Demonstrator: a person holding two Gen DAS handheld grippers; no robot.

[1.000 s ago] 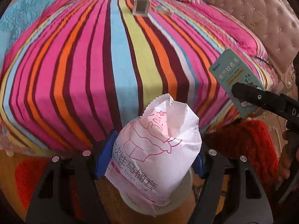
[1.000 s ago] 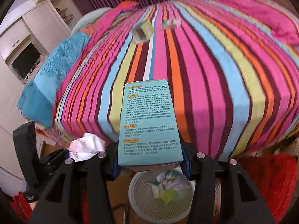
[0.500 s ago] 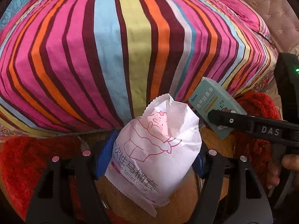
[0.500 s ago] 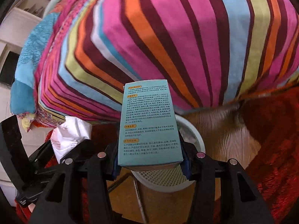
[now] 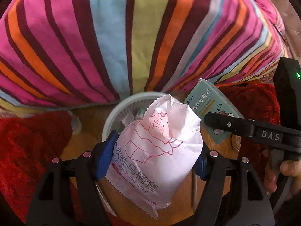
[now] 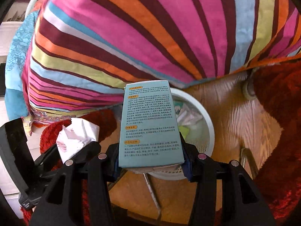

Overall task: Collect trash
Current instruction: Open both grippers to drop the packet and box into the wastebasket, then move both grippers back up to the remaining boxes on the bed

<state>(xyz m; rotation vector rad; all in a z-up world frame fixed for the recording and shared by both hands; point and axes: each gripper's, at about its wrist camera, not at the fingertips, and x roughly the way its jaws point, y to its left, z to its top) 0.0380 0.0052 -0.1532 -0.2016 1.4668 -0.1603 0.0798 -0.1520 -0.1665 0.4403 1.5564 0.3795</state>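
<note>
My left gripper (image 5: 150, 160) is shut on a white packet with a pink drawing (image 5: 156, 146) and holds it above the white round waste basket (image 5: 120, 105). My right gripper (image 6: 150, 162) is shut on a teal box with printed text (image 6: 148, 124) and holds it over the same basket (image 6: 205, 124), which has paper scraps inside. In the left wrist view the teal box (image 5: 208, 103) and the right gripper (image 5: 222, 122) are to the right of the packet. In the right wrist view the packet (image 6: 75, 137) and the left gripper (image 6: 75, 150) are at the lower left.
The striped bedspread (image 5: 131, 37) hangs over the bed edge just behind the basket. A red rug (image 5: 28, 146) lies on both sides on the wooden floor (image 6: 235, 116). A white cabinet (image 6: 7, 37) stands at the far left.
Both grippers have come down from bed height and tilted toward the floor. The basket now shows below both held items. The teal box has moved closer to the packet.
</note>
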